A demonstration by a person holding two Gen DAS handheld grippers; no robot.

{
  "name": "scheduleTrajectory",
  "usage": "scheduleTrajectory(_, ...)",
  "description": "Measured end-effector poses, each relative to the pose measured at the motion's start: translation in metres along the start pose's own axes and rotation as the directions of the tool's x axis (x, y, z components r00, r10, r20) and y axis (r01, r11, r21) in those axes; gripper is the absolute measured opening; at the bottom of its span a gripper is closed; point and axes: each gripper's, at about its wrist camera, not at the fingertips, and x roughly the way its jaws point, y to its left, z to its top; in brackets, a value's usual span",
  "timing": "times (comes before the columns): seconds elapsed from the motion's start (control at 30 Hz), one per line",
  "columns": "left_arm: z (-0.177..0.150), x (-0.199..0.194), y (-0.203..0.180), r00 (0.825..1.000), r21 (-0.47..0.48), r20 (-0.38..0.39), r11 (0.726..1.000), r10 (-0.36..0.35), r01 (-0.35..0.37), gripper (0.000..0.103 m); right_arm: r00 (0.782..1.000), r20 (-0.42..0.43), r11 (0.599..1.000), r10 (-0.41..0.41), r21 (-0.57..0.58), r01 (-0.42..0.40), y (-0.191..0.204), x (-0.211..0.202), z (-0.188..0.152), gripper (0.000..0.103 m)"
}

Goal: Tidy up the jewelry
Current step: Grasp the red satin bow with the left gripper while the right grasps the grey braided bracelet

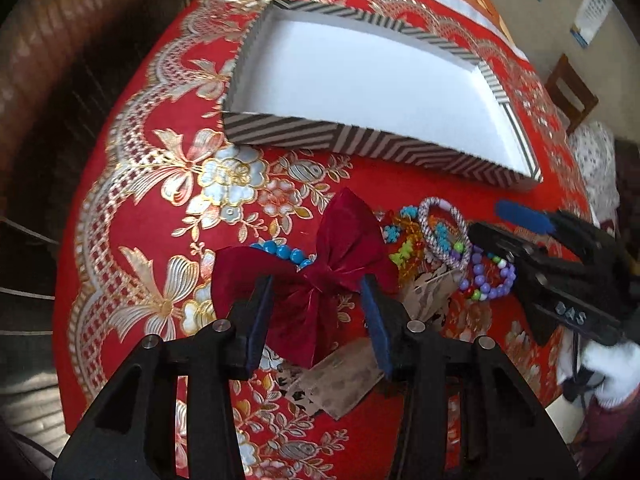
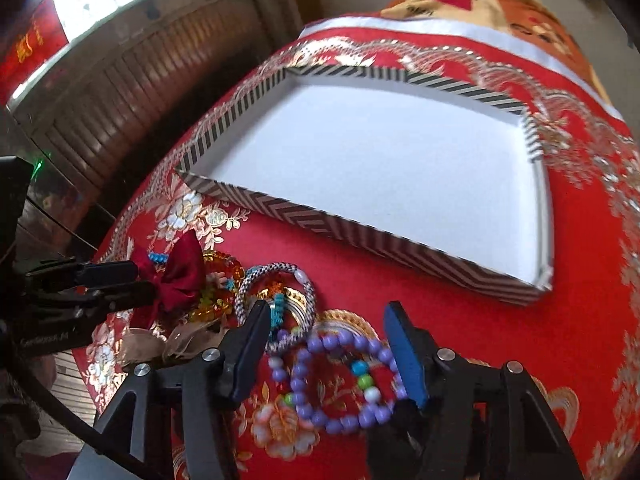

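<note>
A striped tray (image 1: 352, 146) with a white floor sits on the red cloth; it also shows in the right wrist view (image 2: 304, 216). A pile of jewelry lies in front of it. My left gripper (image 1: 318, 304) is open, its fingers on either side of a dark red velvet bow (image 1: 340, 256). My right gripper (image 2: 328, 340) is open, its fingers astride a purple bead bracelet (image 2: 340, 420). A grey-and-white rope bracelet (image 2: 280, 276), an orange bead piece (image 2: 224, 268) and blue beads (image 1: 286, 252) lie between. The right gripper shows in the left wrist view (image 1: 500, 224).
The red and gold embroidered tablecloth (image 1: 160, 200) covers the table, whose left edge drops to a dark floor. Brown card tags (image 1: 340, 384) lie under the bow. A wooden slatted panel (image 2: 132, 92) stands at the left. A wooden chair (image 1: 572, 92) stands far right.
</note>
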Motion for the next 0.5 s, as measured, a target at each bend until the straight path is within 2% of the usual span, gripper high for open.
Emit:
scheduleTrajectory(0.13, 0.002, 0.010, 0.005, 0.999, 0.000, -0.020, 1.000, -0.026, 0.026, 0.043, 0.999, -0.041, 1.000, 0.005, -0.008, -0.005, 0.000, 0.019, 0.003, 0.042)
scheduleTrajectory(0.2, 0.002, 0.013, 0.008, 0.999, -0.004, -0.026, 0.999, -0.040, 0.040, 0.040, 1.000, -0.029, 1.000, -0.008, -0.022, 0.008, 0.001, 0.022, 0.003, 0.035)
scheduleTrajectory(0.23, 0.002, 0.014, 0.009, 0.999, -0.007, -0.029, 0.999, -0.044, 0.044, 0.028, 0.999, -0.031, 1.000, -0.012, -0.026, 0.011, 0.002, 0.023, 0.003, 0.029)
scheduleTrajectory(0.27, 0.002, 0.016, 0.010, 0.999, -0.009, -0.031, 0.999, -0.042, 0.042, 0.023, 1.000, -0.027, 0.999, -0.015, -0.033, 0.014, 0.002, 0.023, 0.004, 0.027)
scheduleTrajectory(0.33, 0.001, 0.015, 0.013, 0.998, -0.025, -0.024, 0.998, -0.052, 0.051, 0.017, 0.999, -0.029, 0.999, -0.015, -0.039, 0.014, 0.002, 0.024, 0.004, 0.009)
scheduleTrajectory(0.5, 0.001, -0.002, 0.020, 0.998, -0.042, 0.025, 0.997, -0.057, 0.058, 0.012, 1.000, 0.007, 1.000, 0.010, -0.001, -0.010, -0.001, 0.011, 0.004, 0.007)
